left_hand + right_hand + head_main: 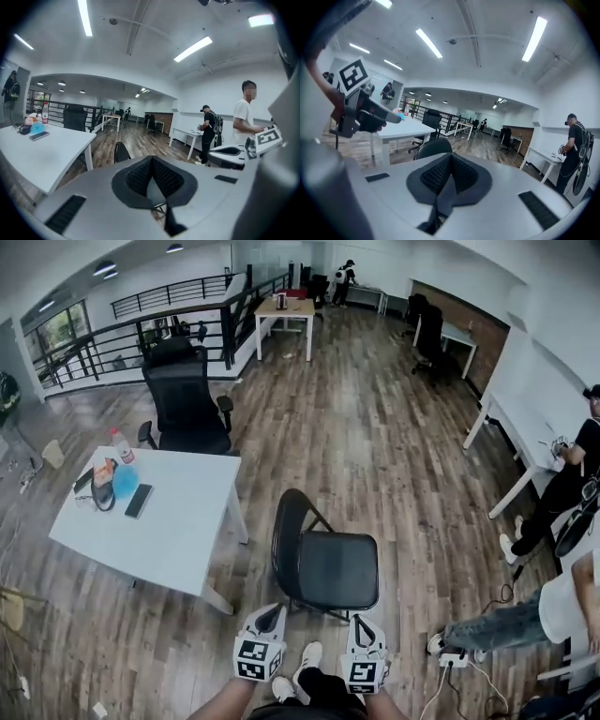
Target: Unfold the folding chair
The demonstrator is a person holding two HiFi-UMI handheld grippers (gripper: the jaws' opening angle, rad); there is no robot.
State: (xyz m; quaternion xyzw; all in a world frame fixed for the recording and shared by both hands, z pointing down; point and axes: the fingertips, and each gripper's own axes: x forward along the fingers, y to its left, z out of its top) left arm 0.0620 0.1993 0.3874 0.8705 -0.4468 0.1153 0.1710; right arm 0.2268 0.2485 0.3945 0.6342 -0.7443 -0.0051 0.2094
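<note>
Brown wood-plank floor [375, 446] throughout. At left, white rectangular table [178, 521]. Just right of it, black metal-framed folding chair [328, 568] with padded seat, standing unfolded. Nearest, left gripper [270, 613] and right gripper [362, 622], side by side before the chair, both jaw pairs pressed together, pinching nothing.

Right of table [169, 521] (quite near) stands folding chair [328, 568].

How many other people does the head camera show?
3: far person at the back, person in black at the right edge, person in jeans lower right; others may be hidden.
</note>
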